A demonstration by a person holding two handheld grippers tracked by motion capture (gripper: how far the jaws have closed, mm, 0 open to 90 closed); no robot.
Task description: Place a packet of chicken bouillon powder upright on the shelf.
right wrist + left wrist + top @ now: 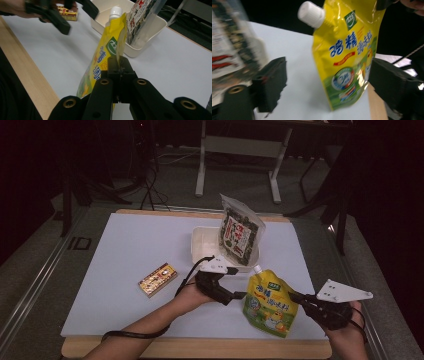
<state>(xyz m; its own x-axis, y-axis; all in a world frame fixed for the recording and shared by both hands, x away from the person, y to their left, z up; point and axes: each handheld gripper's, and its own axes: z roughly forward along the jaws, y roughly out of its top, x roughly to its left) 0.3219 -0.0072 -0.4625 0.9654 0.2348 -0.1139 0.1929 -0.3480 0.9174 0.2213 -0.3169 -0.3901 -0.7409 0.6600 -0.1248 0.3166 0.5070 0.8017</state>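
the yellow spouted pouch (pixel 270 304) is standing pinched by the right gripper (pixel 117 62), while the left gripper (pixel 239 295) is gaping open beside it.

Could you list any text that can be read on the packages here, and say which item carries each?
Yellow spouted pouch: large blue characters "鸡精", with a green square logo above; its smaller print is too blurred.
Seaweed bag in the white tray: red and black print, unreadable.
Small box: print too small to read.
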